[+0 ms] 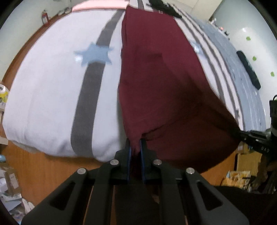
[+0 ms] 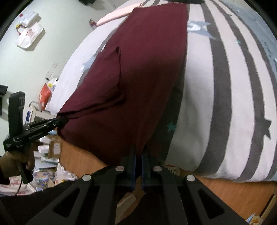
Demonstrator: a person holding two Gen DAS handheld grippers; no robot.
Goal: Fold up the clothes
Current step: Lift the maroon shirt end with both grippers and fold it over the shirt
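A maroon garment [image 1: 155, 69] lies lengthwise on a bed and hangs past its near end; it also shows in the right wrist view [image 2: 138, 69], with a sleeve folded onto its body. My left gripper [image 1: 135, 147] is shut on one near corner of the garment. My right gripper [image 2: 138, 152] is shut on the other near corner. Both hold the near edge lifted off the bed. The left gripper also shows in the right wrist view [image 2: 58, 121], and the right gripper in the left wrist view [image 1: 242, 134].
The bed has a white duvet [image 1: 52, 86] with grey stripes and blue stars, on a wooden frame [image 1: 52, 166]. A pink pillow [image 2: 112, 15] lies at the far end, and a dark object [image 1: 248, 69] at the bed's right. Boxes and papers [image 2: 50, 166] litter the floor.
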